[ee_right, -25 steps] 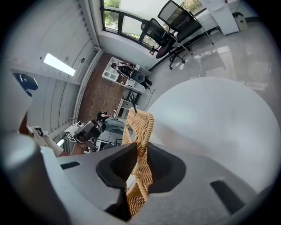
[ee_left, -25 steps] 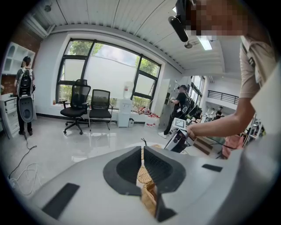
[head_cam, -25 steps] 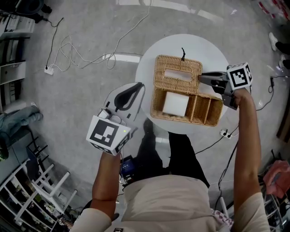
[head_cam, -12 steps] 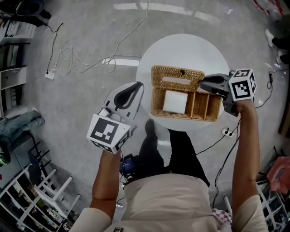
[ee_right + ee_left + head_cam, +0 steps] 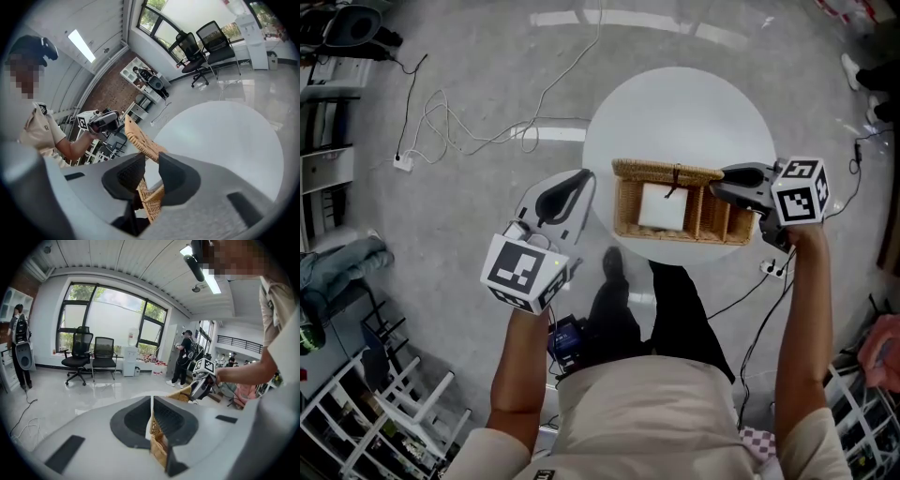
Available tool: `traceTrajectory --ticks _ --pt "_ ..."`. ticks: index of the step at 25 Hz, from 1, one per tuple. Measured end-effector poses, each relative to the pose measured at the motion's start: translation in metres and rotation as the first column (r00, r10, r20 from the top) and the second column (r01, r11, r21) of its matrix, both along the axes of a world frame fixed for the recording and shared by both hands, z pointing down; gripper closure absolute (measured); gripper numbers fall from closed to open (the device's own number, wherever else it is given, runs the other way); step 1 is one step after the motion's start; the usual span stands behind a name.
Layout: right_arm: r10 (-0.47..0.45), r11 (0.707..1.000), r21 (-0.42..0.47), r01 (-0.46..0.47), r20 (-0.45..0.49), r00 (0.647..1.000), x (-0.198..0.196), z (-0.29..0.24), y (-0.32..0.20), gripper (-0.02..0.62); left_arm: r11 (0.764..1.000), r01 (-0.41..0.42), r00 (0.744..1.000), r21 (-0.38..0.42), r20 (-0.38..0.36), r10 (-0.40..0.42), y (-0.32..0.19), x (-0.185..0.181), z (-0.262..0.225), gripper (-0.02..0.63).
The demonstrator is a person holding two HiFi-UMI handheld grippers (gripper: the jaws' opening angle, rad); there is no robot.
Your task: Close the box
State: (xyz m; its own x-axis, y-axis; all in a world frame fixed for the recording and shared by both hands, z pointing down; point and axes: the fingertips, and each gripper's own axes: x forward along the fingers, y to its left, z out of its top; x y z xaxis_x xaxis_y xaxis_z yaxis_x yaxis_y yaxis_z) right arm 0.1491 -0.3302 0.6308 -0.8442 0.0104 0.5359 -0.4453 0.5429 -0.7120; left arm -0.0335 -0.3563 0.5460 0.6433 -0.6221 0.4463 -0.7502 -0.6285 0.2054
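One round white table point(image 5: 675, 103), with open grey floor point(image 5: 469, 56) all round it and a white cable point(image 5: 478, 122) looping off its far left. One wicker box point(image 5: 675, 234). Sits at the table's near edge, front wall close to the rim, leaving the far half of the top free. Woven tan, three compartments, one white block point(image 5: 664, 206) in the largest. One lid point(image 5: 666, 171), raised on edge.

Two grippers:
- Right gripper point(image 5: 724, 180), over the table's right side. Jaws just been opening, now part-way apart, with the lid's end between them, unpinched.
- Left gripper point(image 5: 589, 176), just off the table's left rim. Jaws together on nothing.
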Motion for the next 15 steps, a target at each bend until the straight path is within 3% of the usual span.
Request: traceTrajectory --ticks 9,15 --pt "0.054 0.998 -0.041 -0.053 0.022 0.998 -0.001 0.003 0.033 0.499 1.0 -0.023 1.0 0.007 0.002 0.023 0.01 -0.004 -0.005 0.584" --pt "0.068 0.991 -0.116 -0.063 0.034 0.997 -0.006 0.012 0.059 0.499 0.999 -0.031 1.0 0.01 0.001 0.031 0.013 -0.007 -0.015 0.584"
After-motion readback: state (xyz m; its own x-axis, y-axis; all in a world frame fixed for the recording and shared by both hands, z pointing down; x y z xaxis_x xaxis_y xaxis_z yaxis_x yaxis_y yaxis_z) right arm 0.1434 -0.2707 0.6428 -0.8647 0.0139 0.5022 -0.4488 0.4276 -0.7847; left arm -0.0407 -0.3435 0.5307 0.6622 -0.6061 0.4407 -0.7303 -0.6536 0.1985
